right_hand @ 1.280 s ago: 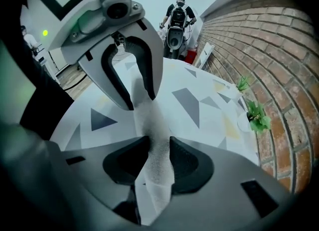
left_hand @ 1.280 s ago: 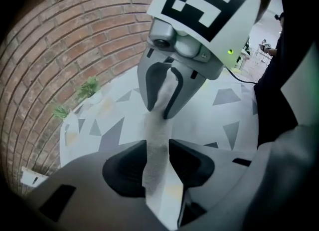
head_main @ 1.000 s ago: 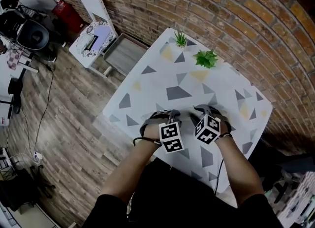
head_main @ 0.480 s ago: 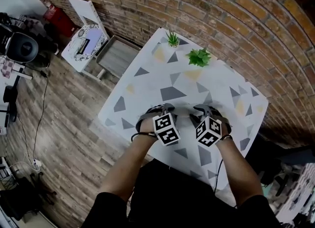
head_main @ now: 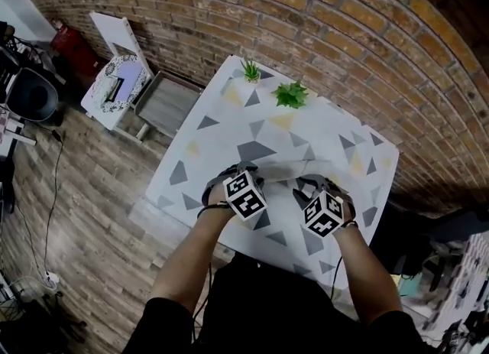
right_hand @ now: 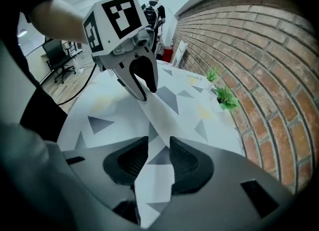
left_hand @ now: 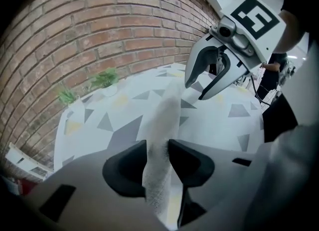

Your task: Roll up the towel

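**Both claws clamped on the towel at the table's near side**

Here we are over the table [head_main: 191,142], white with grey triangles. The left gripper [left_hand: 158,157] has its two dark pads pinched on a band of the towel [left_hand: 167,110]. The white, nubbly side shows here, and the cloth runs straight up from between the pads. The right gripper [right_hand: 158,160] bites the same towel. This side is printed with grey triangles like the table top, and the pads sit tight on either side of the fold.

Between the two claws the towel is pulled into a ridge, raised off the table along its near side, right in front of the person. In the head view both marker cubes sit side by side above that near half. How far the towel reaches across the table I can't make out, since the prints match too closely.

At the table's far edge stand a small spiky plant [head_main: 250,69] and a bushier plant [head_main: 291,94], well apart from the grippers. A brick wall [head_main: 306,16] rises just behind the table on that far side.
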A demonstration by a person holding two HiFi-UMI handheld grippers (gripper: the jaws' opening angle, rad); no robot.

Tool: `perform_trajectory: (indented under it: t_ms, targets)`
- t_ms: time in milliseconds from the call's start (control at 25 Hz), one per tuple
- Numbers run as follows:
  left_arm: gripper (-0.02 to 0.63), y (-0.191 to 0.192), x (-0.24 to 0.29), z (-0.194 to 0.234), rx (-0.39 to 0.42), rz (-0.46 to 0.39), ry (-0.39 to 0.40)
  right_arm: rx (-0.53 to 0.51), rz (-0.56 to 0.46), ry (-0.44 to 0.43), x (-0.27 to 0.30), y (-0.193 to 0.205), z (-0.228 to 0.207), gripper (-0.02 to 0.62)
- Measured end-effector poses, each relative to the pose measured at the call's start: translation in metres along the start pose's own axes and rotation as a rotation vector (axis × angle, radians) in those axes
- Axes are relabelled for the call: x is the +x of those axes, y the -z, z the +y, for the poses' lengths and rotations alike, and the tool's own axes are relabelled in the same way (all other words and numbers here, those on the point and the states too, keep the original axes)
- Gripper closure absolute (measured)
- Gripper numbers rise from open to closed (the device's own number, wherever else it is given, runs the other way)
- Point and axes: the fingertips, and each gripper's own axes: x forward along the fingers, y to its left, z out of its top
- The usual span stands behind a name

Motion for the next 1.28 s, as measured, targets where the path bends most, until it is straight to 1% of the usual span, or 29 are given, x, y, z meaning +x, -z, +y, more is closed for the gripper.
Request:
perform_trajectory:
  t_ms: [160, 240, 320, 400, 560, 640, 720, 800, 880, 1000, 1040, 1120, 1200, 1280]
  targets:
    - [0.456, -0.005, -0.013, 0.001, 0.026, -0.027, -0.016, 0.096, -0.034, 0.008, -0.018, 0.006, 0.003, 0.457]
    - [0.456, -0.007, -0.024, 0.002, 0.006, -0.035, -0.037, 0.135, -0.056, 0.003, -0.028, 0.010, 0.007, 0.462]
    - [0.459, -0.009, -0.037, 0.000, -0.035, -0.048, -0.063, 0.186, -0.096, 0.000, -0.040, 0.014, 0.011, 0.468]
    - [0.462, -0.017, -0.055, -0.002, -0.086, -0.087, -0.093, 0.250, -0.157, 0.012, -0.055, 0.014, 0.010, 0.483]
    - [0.484, -0.043, -0.094, -0.016, -0.234, -0.230, -0.130, 0.364, -0.306, 0.049, -0.088, 0.018, 0.002, 0.488]
    - [0.511, -0.053, -0.112, -0.025, -0.320, -0.312, -0.166, 0.390, -0.368, 0.033, -0.104, 0.023, 0.004, 0.519]
    - [0.533, -0.058, -0.132, -0.037, -0.402, -0.388, -0.222, 0.374, -0.401, 0.014, -0.122, 0.033, 0.010, 0.552]
    - [0.556, -0.068, -0.152, -0.051, -0.464, -0.469, -0.283, 0.338, -0.431, 0.014, -0.142, 0.047, 0.009, 0.578]
    - [0.581, -0.082, -0.168, -0.073, -0.493, -0.559, -0.325, 0.329, -0.487, 0.027, -0.165, 0.061, 0.000, 0.578]
    - [0.588, -0.097, -0.181, -0.117, -0.541, -0.656, -0.343, 0.403, -0.606, 0.061, -0.198, 0.081, -0.012, 0.578]
    - [0.588, -0.098, -0.184, -0.130, -0.566, -0.674, -0.348, 0.431, -0.636, 0.069, -0.206, 0.088, -0.014, 0.578]
    - [0.588, -0.099, -0.186, -0.157, -0.599, -0.690, -0.346, 0.456, -0.662, 0.078, -0.216, 0.099, -0.015, 0.578]
    - [0.588, -0.095, -0.185, -0.180, -0.603, -0.672, -0.337, 0.452, -0.666, 0.083, -0.220, 0.106, -0.010, 0.580]
    - [0.588, -0.092, -0.187, -0.190, -0.606, -0.661, -0.346, 0.450, -0.682, 0.085, -0.226, 0.109, -0.003, 0.580]
